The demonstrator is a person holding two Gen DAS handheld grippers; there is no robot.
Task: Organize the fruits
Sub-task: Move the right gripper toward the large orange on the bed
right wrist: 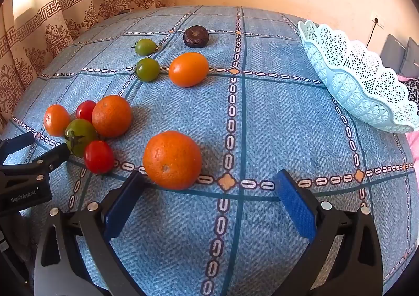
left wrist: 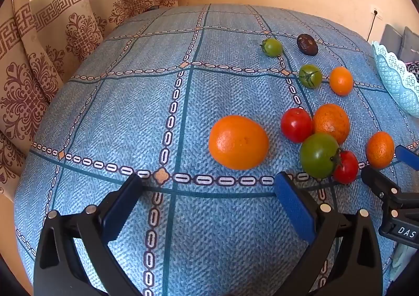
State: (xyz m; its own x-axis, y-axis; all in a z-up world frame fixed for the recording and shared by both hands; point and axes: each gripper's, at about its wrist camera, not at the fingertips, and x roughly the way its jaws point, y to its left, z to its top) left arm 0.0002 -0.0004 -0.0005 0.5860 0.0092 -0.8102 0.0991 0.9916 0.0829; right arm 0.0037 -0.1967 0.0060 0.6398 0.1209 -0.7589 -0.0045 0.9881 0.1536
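Fruits lie loose on the blue tablecloth. In the left wrist view, my left gripper [left wrist: 209, 186] is open and empty, with a large orange [left wrist: 238, 142] just ahead of it. To the right is a cluster: red tomato [left wrist: 296, 125], orange [left wrist: 331, 122], green tomato [left wrist: 319, 155], small red tomato [left wrist: 346, 167]. In the right wrist view, my right gripper [right wrist: 209, 183] is open and empty. An orange [right wrist: 172, 159] sits just beyond its left finger. The light-blue lattice basket [right wrist: 358, 78] stands at the right, empty as far as I can see.
Farther back lie two green tomatoes [right wrist: 147, 69] [right wrist: 144, 47], an oval orange fruit [right wrist: 188, 69] and a dark brown fruit [right wrist: 196, 36]. Patterned curtains [right wrist: 52, 28] hang at the left, a wall behind. A pink cloth [right wrist: 413, 144] lies beyond the table's right edge.
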